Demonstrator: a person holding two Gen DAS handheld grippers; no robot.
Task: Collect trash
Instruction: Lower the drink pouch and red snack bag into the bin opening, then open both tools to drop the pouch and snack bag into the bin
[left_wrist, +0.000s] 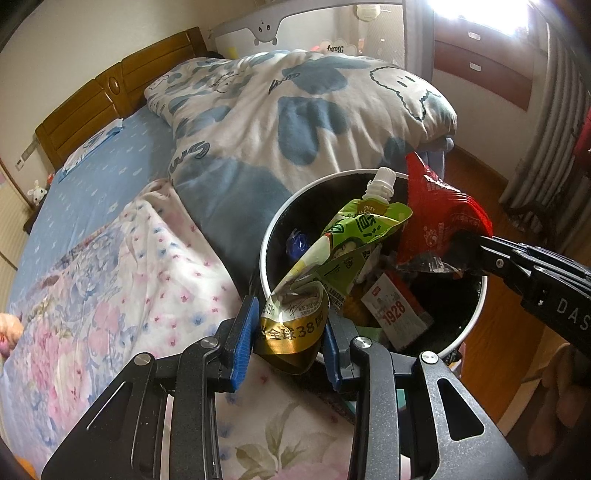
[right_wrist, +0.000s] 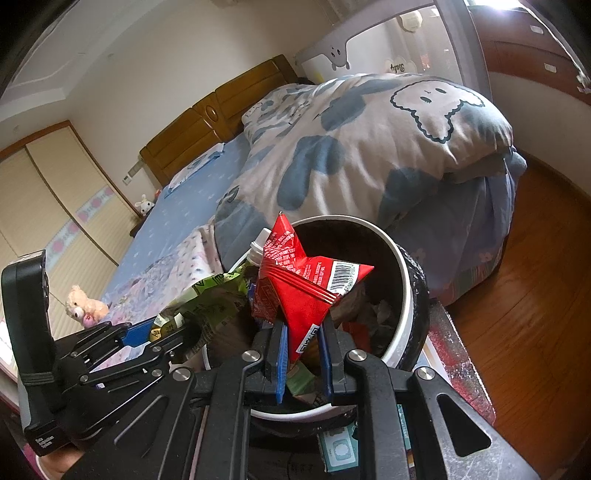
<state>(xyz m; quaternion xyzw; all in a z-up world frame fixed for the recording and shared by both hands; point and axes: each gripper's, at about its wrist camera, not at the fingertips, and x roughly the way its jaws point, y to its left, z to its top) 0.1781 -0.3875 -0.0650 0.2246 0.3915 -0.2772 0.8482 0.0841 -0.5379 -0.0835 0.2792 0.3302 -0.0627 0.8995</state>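
A white trash bin (left_wrist: 467, 328) with a black liner stands beside the bed and holds several wrappers. My left gripper (left_wrist: 290, 334) is shut on a green and gold spouted drink pouch (left_wrist: 354, 236), which leans over the bin's near rim. My right gripper (right_wrist: 301, 354) is shut on a crumpled red snack wrapper (right_wrist: 295, 291) and holds it over the bin (right_wrist: 400, 332). The right gripper also shows in the left wrist view (left_wrist: 469, 251), reaching in from the right with the red wrapper (left_wrist: 432, 206). The left gripper shows in the right wrist view (right_wrist: 162, 334), holding the green pouch (right_wrist: 210, 299).
The bed has a blue sheet (left_wrist: 96, 184), a floral blanket (left_wrist: 122, 280) and a bunched blue-and-white duvet (left_wrist: 295, 122). A wooden headboard (left_wrist: 110, 96) is at the back. A plush toy (right_wrist: 83, 304) lies on the bed. The wood floor (right_wrist: 535, 302) lies right of the bin.
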